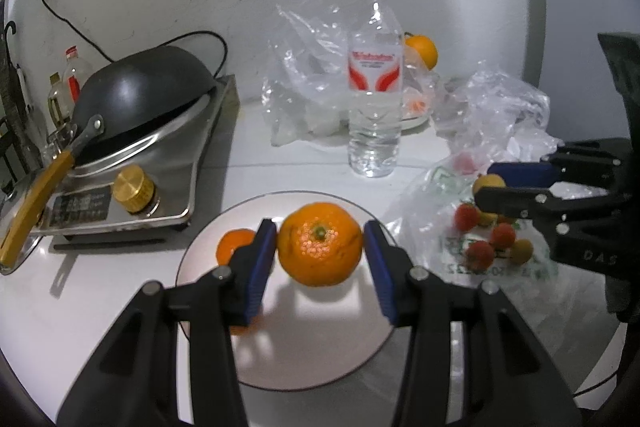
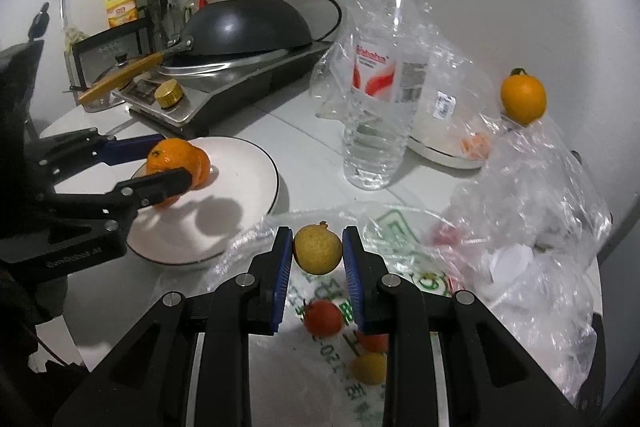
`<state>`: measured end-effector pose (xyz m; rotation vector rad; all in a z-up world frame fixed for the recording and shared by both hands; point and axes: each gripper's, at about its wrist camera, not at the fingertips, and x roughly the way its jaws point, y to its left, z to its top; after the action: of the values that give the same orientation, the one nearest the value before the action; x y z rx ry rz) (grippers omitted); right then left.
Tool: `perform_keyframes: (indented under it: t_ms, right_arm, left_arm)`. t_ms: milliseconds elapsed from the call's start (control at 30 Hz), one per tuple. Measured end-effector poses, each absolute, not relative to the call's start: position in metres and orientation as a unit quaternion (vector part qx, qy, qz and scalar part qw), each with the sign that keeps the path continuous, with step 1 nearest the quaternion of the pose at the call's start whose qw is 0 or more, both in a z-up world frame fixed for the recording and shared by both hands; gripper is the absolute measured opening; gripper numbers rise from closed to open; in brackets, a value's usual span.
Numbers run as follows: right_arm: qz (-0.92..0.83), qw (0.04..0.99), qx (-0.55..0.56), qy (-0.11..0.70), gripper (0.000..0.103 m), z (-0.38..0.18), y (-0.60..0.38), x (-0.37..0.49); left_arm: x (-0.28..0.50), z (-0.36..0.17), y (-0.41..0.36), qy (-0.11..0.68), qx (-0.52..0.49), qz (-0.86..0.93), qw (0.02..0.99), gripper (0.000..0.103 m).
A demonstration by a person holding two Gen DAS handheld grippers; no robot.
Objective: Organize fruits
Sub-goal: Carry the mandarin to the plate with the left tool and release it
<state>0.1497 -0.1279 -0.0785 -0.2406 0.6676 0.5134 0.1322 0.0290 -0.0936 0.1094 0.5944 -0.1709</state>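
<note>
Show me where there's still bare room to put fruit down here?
The near half of the white plate is bare, behind the big orange. Open counter also lies between the plate and the water bottle. It is crowded on the plastic bags with small fruits.

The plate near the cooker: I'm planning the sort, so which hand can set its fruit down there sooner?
Left. The left gripper holds its orange directly above the plate. The right gripper grips a small yellow fruit above the printed bag, beside the plate.
</note>
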Motion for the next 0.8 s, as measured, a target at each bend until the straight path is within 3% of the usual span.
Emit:
perform_keyframes:
  t_ms: [800]
  right_arm:
    - [0.264, 0.898, -0.092, 0.34, 0.028, -0.089, -0.123, 0.186]
  left_arm:
    - [0.218, -0.13, 0.032, 0.369, 0.089, -0.058, 0.923, 0.047]
